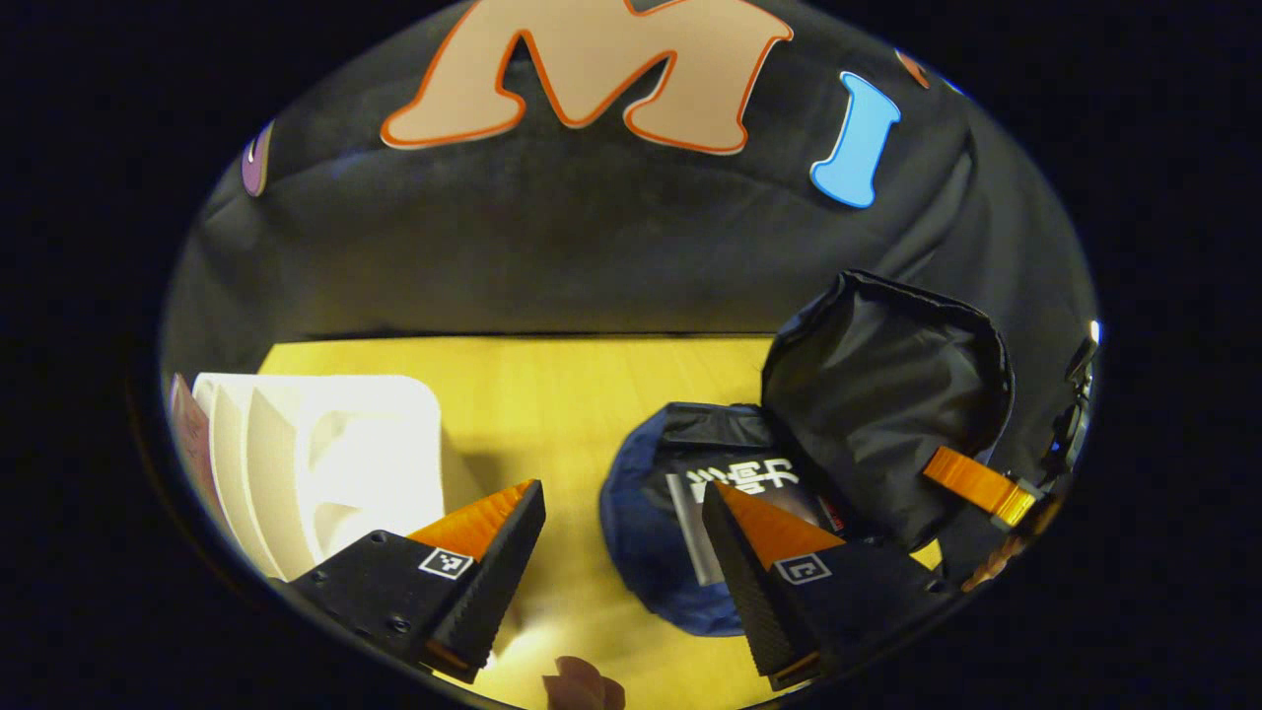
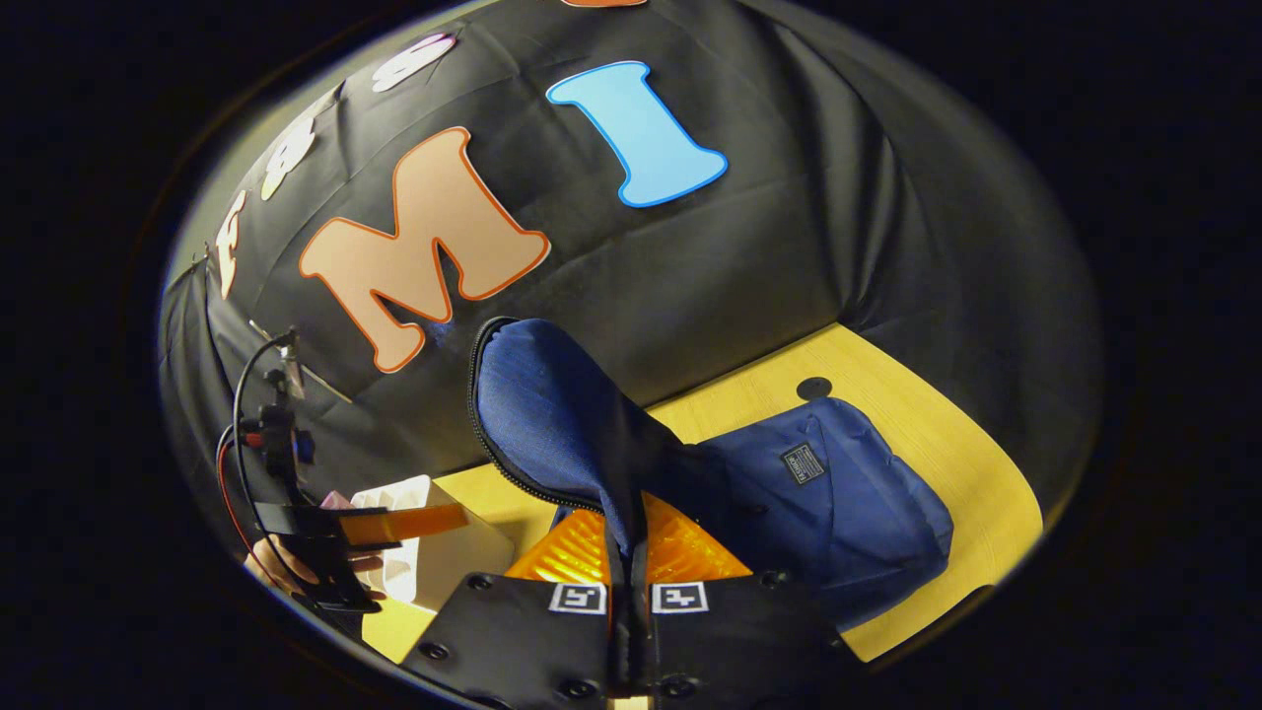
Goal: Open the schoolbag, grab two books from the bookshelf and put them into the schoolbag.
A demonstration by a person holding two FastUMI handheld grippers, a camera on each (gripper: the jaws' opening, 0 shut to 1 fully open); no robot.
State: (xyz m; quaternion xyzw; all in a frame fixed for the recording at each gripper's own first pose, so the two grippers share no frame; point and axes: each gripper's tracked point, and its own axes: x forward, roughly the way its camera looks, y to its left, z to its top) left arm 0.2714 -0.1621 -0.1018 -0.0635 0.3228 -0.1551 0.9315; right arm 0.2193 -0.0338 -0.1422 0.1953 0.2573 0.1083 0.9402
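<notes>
- Table: yellow wood, running back to the black cloth wall.
- Schoolbag: blue fabric, lying on the table right of centre, small dark label patch on its front; open, with the flap lifted upright, zip teeth along its edge. Seen in the left gripper view as a blue rim around a black lining, the raised flap's dark inner side standing at the far right.
- Bookshelf: white, ribbed with upright dividers, standing at the near left of the table, well apart from the bag; a pinkish edge just visible at its far left side.
- Book: dark cover with pale print, lying inside the bag's mouth, partly hidden behind the left gripper's finger.
- Left gripper: fingers spread wide, nothing between them, hovering over the table between shelf and bag.
- Right gripper: fingers closed together, pinching the flap's edge and holding it raised.
- Fingertip: a person's, at the near edge below the left gripper.
</notes>
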